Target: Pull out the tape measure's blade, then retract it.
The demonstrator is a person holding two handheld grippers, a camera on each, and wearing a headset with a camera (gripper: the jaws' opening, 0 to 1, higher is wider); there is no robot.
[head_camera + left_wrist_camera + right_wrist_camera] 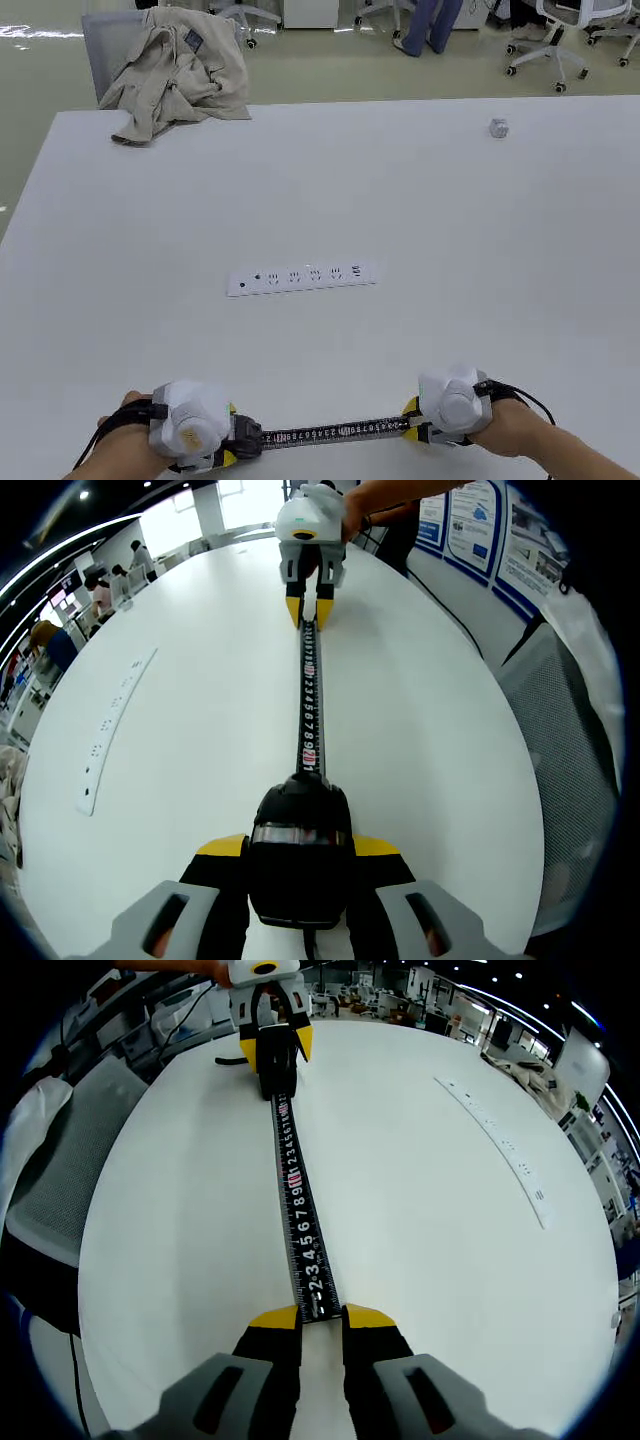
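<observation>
Clamping the black tape measure between its yellow-tipped jaws, the left gripper sits low at the near edge of the white table. The jaws are drawn in snug against both sides of the case. From the case the blade runs out straight along the tabletop, numbers facing up. At its far end the right gripper has its jaws pinched narrowly on the blade's tip. A white power strip lies well beyond them, mid-table.
</observation>
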